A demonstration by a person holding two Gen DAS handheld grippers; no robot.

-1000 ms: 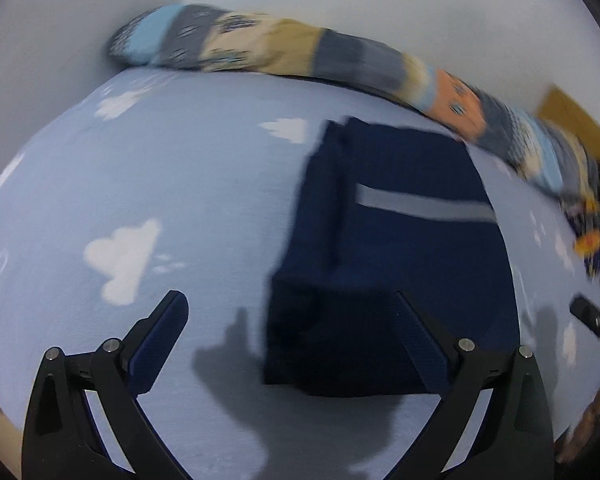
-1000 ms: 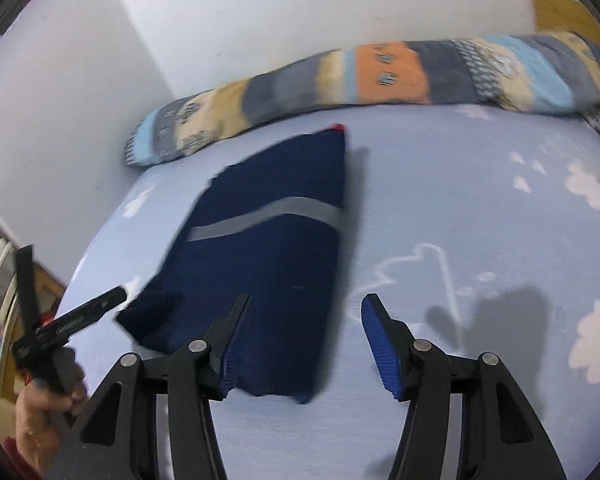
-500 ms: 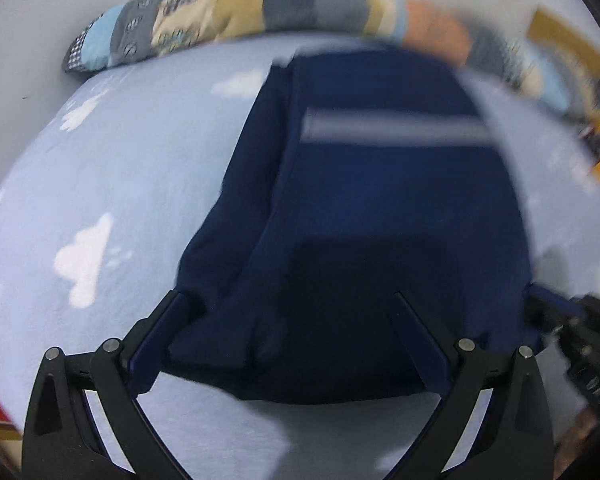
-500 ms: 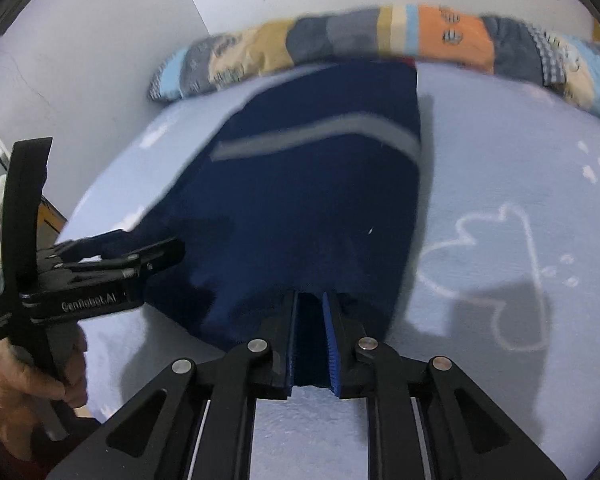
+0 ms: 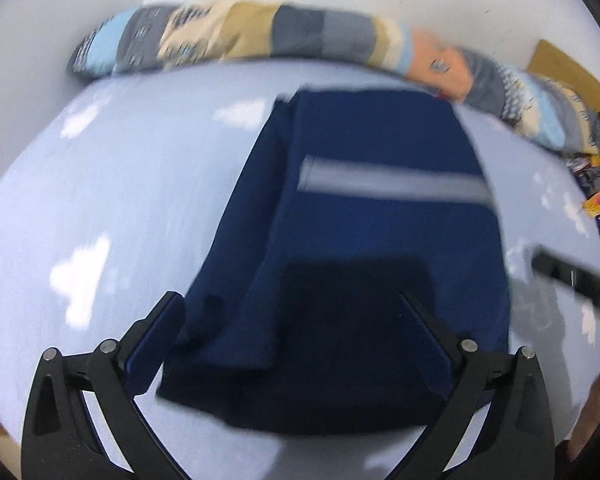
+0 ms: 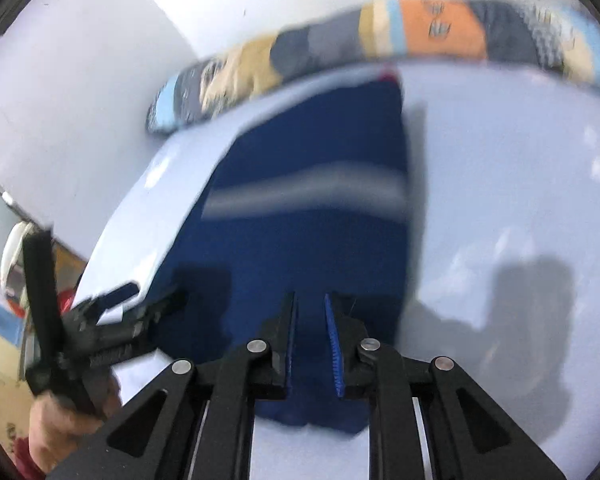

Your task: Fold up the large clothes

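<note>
Most folding looks done: the navy garment [image 5: 364,248] lies narrow on the bed [image 5: 132,200]. Left gripper [image 5: 290,320] gapes wide at its near-edge hem; right gripper [image 6: 310,320], nearly closed, pinches that hem.

The right gripper [image 6: 310,328], clamped tight on the near hem of the navy garment [image 6: 312,232] half a second ago, now shows a narrow gap between its jaws. In the left wrist view the garment [image 5: 364,248] sits slightly farther off, toward 12 o'clock, than half a second ago.
</note>
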